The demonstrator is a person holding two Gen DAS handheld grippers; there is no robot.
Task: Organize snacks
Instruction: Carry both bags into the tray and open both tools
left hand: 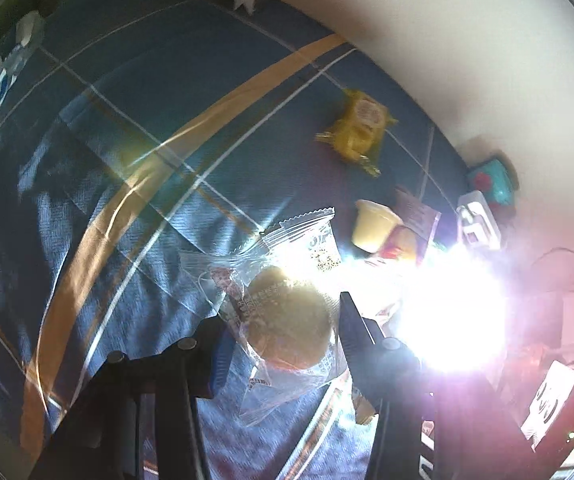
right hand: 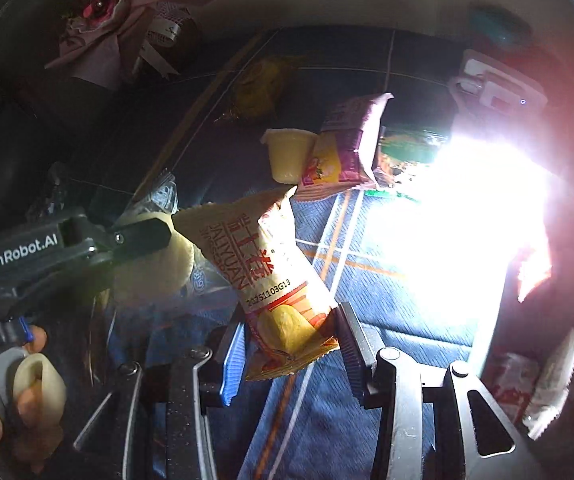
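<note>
Left gripper [left hand: 283,336] jaws wide apart either side of a clear-wrapped bun [left hand: 289,322] on blue plaid cloth [left hand: 135,128]. Right gripper [right hand: 289,342] jaws open around an orange snack pkt [right hand: 277,284]; jelly cup [right hand: 287,154] beyond.

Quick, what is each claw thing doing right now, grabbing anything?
Left gripper: jaws around the clear-wrapped round cake; grip cannot be told.
Right gripper: jaws around the yellow-red snack packet; grip cannot be told.
</note>
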